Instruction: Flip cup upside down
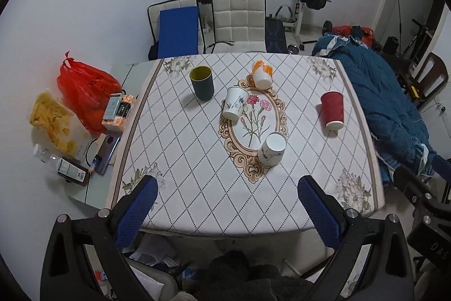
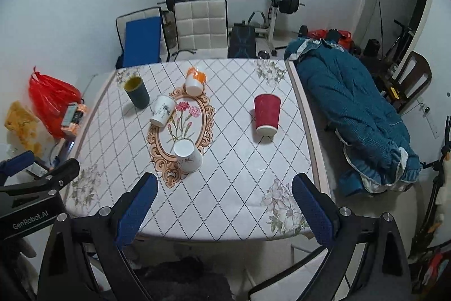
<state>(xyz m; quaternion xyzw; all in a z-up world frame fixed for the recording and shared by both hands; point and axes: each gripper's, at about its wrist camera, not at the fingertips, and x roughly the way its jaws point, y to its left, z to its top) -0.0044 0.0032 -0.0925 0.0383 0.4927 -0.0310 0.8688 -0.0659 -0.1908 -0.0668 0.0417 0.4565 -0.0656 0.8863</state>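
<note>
my left tongs (image 1: 227, 212) and right tongs (image 2: 224, 212) both hung released, the upright dark green plastic cup (image 1: 201, 83) standing far ahead-left, nearer my left.

Both fisheye cameras look forward and down from just off the near edge of the desk with the diamond-patterned white cloth (image 1: 197, 188), high enough and far enough back to take in its whole top and the wall behind.

The left wrist view sits nearer the near-left corner, with the cluttered side surface at its left.

The right wrist view (image 2: 239, 174) sits further right, taking in more of the crumpled blue quilt (image 2: 352, 109).

Both share the desk top, the white padded chairs (image 1: 238, 16) and the barbell rack (image 1: 303, 2).
</note>
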